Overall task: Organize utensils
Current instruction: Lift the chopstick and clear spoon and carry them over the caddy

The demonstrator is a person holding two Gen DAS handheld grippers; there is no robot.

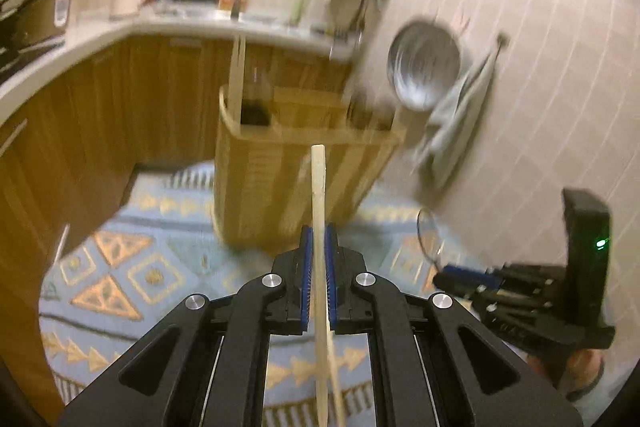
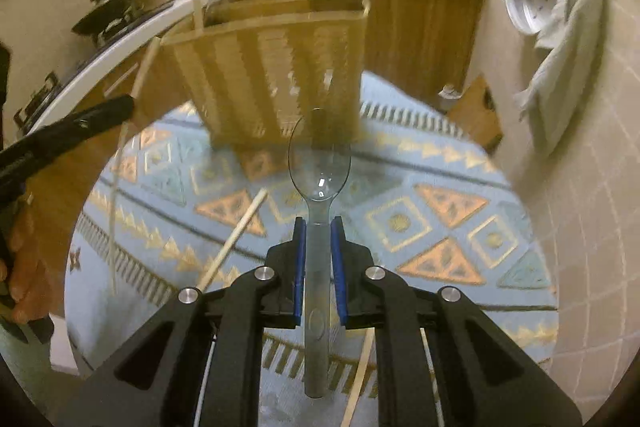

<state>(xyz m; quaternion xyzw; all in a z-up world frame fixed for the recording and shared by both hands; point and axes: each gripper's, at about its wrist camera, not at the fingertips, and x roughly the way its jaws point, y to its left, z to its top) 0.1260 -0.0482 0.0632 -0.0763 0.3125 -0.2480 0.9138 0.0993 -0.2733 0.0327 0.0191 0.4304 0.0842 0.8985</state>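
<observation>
My left gripper [image 1: 319, 233] is shut on a pale wooden stick [image 1: 319, 187] that points up toward the wooden utensil holder [image 1: 296, 183] on the patterned cloth. A wooden utensil stands in the holder's left slot [image 1: 237, 83]. My right gripper [image 2: 319, 227] is shut on a clear plastic spoon [image 2: 319, 155], bowl forward, held above the cloth in front of the holder [image 2: 276, 75]. The right gripper and its spoon also show at the right of the left wrist view [image 1: 460, 277]. Loose wooden sticks [image 2: 236, 239] lie on the cloth.
The round table carries a blue and orange patterned cloth [image 2: 432, 211]. Behind it run wooden cabinets and a white counter [image 1: 100, 39] with pots and a jug. A metal bowl [image 1: 424, 65] and a towel [image 1: 456, 115] hang on the tiled wall at right.
</observation>
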